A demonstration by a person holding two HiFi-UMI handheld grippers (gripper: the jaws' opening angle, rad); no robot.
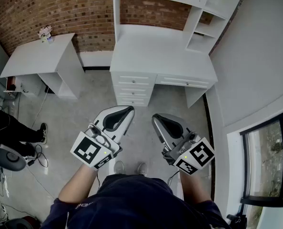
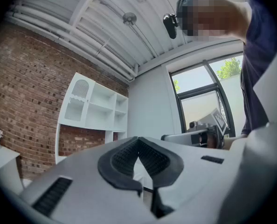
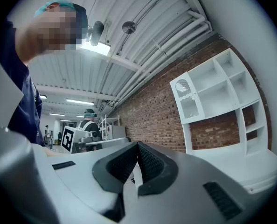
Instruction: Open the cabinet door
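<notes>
Head view, looking down: holding the left gripper point(image 1: 128, 110) and the right gripper point(image 1: 156, 117) side by side out front, well apart from the white desk point(image 1: 160, 56). Keeping both pairs of jaws pressed together, clamping nothing. Spotting the cabinet door point(image 3: 187, 99) up in the top corner of the hutch point(image 3: 231, 101), apparently sitting closed and untouched. Judging the task barely begun, with approaching, catching the door's edge and swinging it out all to come.
</notes>
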